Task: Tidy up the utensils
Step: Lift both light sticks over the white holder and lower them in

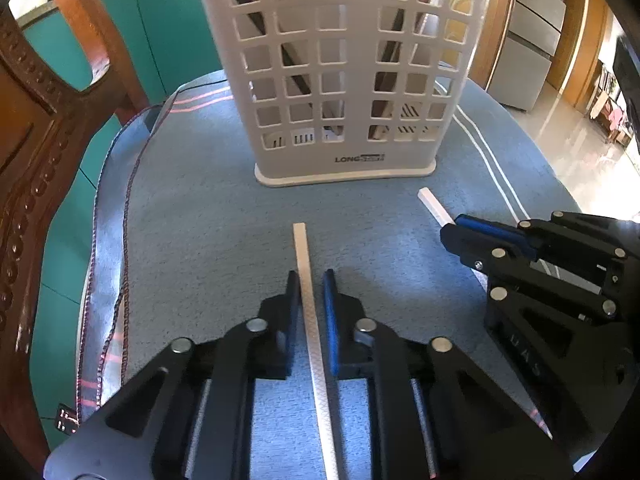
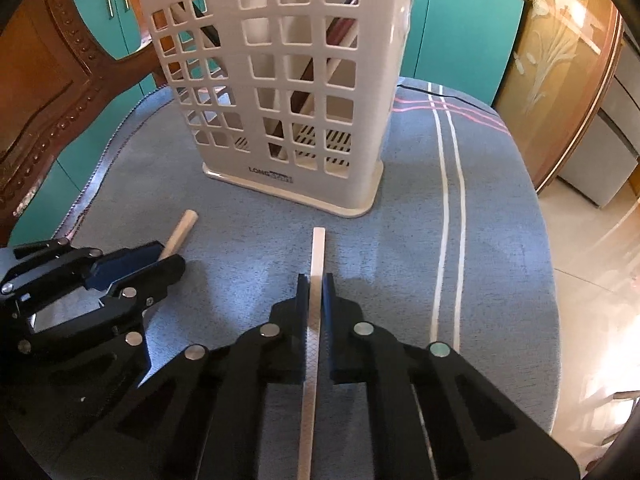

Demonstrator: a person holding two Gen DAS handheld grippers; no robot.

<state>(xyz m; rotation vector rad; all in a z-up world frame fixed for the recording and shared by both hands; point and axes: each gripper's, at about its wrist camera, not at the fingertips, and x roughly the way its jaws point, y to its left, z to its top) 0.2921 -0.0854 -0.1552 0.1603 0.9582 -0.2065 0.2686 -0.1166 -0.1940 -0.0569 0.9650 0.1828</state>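
A white slotted utensil basket (image 1: 340, 80) stands upright on the blue cloth; it also shows in the right wrist view (image 2: 280, 92), with several dark and pale utensils inside. My left gripper (image 1: 312, 280) straddles a white chopstick (image 1: 301, 248) lying between its jaws; a small gap shows beside it. My right gripper (image 2: 317, 282) is shut on a second white chopstick (image 2: 318, 248), which points toward the basket. In the left wrist view the right gripper (image 1: 452, 228) sits at the right with its chopstick (image 1: 434, 206) sticking out. In the right wrist view the left gripper (image 2: 168, 256) sits at the left with its chopstick end (image 2: 182, 228) showing.
A blue cloth with white stripes (image 2: 452, 200) covers the round table (image 1: 200, 208). A carved wooden chair back (image 1: 48, 128) stands at the table's left edge. Teal cabinets (image 2: 460, 28) lie behind, and a shiny floor (image 1: 580, 148) to the right.
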